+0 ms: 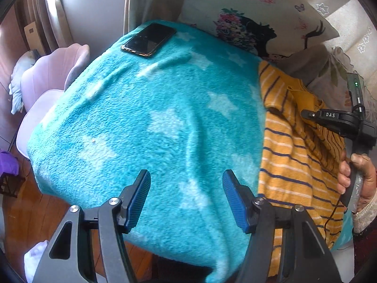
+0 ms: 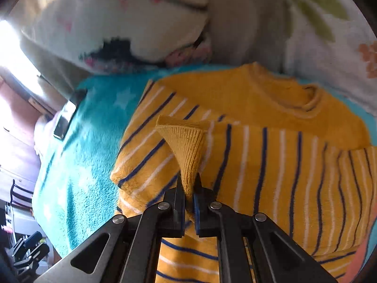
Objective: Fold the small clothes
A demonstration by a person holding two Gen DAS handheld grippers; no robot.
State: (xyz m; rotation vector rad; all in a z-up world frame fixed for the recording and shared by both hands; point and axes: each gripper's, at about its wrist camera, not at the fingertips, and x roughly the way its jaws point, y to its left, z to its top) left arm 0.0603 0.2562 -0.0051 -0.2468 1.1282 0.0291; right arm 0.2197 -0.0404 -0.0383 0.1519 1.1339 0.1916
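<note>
The sweater lies on the blanket; the right gripper pinches its cuff to fold the sleeve across, while the left gripper hangs wide and empty.

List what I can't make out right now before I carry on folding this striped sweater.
- Mustard knit sweater with navy and white stripes: its hem is cut off by the right wrist view's edge and hidden by the right tongs.
- Second sleeve: not identifiable in either view.
- Black smartphone: blurred in the right wrist view.
- Turquoise star-patterned fleece blanket: whatever it covers is hidden.
</note>
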